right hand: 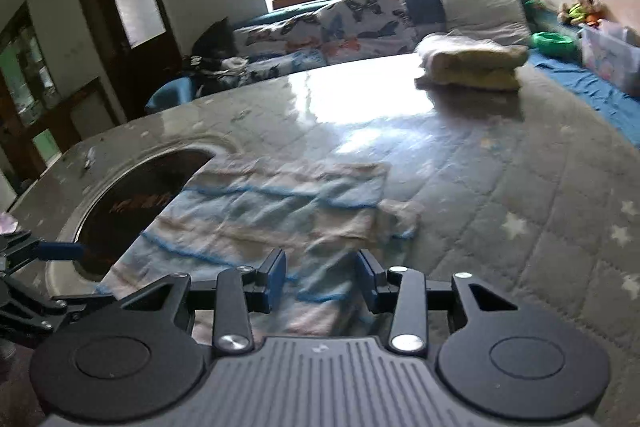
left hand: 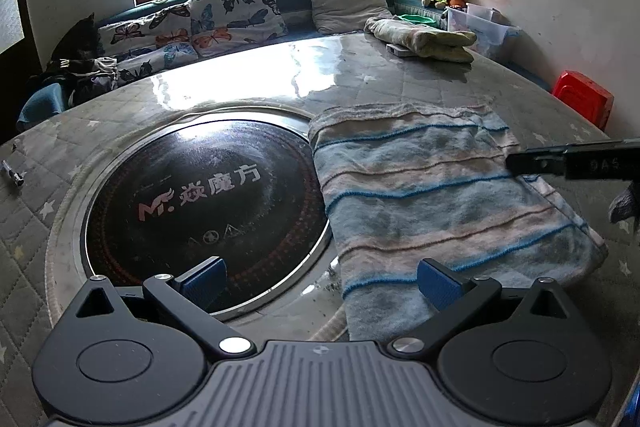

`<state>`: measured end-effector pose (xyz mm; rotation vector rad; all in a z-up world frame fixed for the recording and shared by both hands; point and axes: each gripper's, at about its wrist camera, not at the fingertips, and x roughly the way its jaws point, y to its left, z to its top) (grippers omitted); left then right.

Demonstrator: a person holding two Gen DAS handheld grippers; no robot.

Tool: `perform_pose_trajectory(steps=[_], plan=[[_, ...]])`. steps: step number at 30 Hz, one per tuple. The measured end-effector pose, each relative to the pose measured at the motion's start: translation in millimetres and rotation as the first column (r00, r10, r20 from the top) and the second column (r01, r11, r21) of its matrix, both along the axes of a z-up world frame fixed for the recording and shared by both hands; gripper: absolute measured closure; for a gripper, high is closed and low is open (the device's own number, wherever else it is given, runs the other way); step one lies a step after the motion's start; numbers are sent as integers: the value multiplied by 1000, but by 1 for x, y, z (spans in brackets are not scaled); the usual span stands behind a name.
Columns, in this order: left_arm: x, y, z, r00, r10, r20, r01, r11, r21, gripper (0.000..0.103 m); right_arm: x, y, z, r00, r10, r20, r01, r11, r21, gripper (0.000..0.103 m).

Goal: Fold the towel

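Note:
A blue and beige striped towel [left hand: 440,195] lies flat on the quilted table, its left edge overlapping the round hotplate. In the right wrist view the towel [right hand: 260,211] looks doubled, with a lower corner poking out at its right. My left gripper [left hand: 320,283] is open and low over the towel's near left corner, nothing between its pads. My right gripper [right hand: 322,277] is open, hovering over the towel's near edge, and the picture is blurred there. Its black body reaches in from the right in the left wrist view, above the towel's right edge.
A black glass hotplate [left hand: 208,203] is set into the table [left hand: 240,87]. A folded yellowish blanket [left hand: 424,37] sits at the far right of the table. Butterfly cushions [left hand: 236,7] line the bench behind. A red stool [left hand: 584,99] stands by the right wall.

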<state>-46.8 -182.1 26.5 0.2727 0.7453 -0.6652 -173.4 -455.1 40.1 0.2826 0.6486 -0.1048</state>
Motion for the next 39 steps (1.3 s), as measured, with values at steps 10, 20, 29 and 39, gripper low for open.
perform_pose_trajectory(steps=[10,20,29,39], plan=[[9,-12,-1,1000,-2,-13,2,1000,-3,0,30,-7,-1,1000,-5,3,5,1000,15,64],[23,-11,-3,999,29,-23,-29,999,-22,0,21,-21,-2,997,-71,7,70,997,43,61],[36,-12,-3,997,48,-66,-54,995,-81,1,-4,-21,-15,994,-106,-12,107,990,92,56],[35,-17,-9,994,12,-106,-25,993,-113,22,-15,-11,-28,993,-119,-22,121,984,130,52]])
